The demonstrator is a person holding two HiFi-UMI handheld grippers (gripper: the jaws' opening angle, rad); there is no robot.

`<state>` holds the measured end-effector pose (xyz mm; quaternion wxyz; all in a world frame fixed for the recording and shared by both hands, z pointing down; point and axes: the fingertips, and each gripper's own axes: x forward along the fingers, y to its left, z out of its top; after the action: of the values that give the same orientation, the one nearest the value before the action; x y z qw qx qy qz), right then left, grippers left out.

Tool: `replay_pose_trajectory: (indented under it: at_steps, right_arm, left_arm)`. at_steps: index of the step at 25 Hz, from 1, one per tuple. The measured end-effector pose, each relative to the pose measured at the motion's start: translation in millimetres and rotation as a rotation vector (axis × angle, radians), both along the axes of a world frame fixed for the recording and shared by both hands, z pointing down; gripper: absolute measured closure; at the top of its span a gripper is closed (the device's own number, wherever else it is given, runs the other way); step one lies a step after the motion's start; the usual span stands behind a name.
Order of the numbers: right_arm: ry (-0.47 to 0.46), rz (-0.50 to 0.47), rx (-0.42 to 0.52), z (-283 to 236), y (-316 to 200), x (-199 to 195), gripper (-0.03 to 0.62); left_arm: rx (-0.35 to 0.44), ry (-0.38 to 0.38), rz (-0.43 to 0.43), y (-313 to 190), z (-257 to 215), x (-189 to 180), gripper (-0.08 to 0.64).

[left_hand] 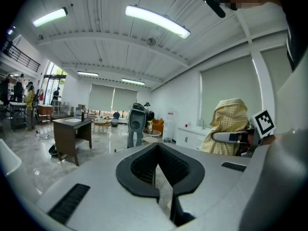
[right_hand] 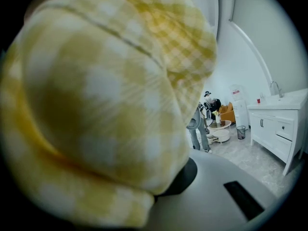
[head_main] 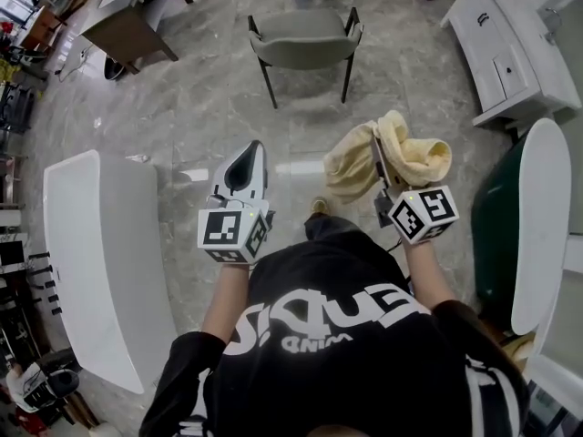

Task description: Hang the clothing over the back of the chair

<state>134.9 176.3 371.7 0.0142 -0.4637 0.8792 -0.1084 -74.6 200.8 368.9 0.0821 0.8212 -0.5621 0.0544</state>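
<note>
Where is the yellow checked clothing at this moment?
In the head view the yellow checked clothing is bunched in the right tongs, right of centre, short of the grey chair at the top.

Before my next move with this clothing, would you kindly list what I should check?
1. Right gripper shut on the yellow checked clothing: ok.
2. Left gripper free to help: ok, jaws together, nothing between them.
3. Chair within reach: not ok, it stands well ahead on the floor.
4. Chair bare of other garments: ok.
5. Clothing spread for draping: not ok, bunched around the right gripper.
6. Which part of the clothing is pinched: cannot tell, the cloth covers the jaws.
</note>
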Motion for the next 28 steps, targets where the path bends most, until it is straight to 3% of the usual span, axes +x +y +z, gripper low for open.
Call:
replay_pose_trajectory:
  at_steps: [17,28]
  right_arm:
    - [-0.019,-0.058,-0.006,-1.9,-112.7,5.3,0.561]
    - [-0.048,-0.064,-0.021,-4.0,-172.1,-3.6,0.561]
  left_arm:
    - [0.001,-0.014,-0.046,-105.9,3.2,8.9,0.545]
    - [0.002,-0.012,-0.016,-173.0,11.3,5.3,0.545]
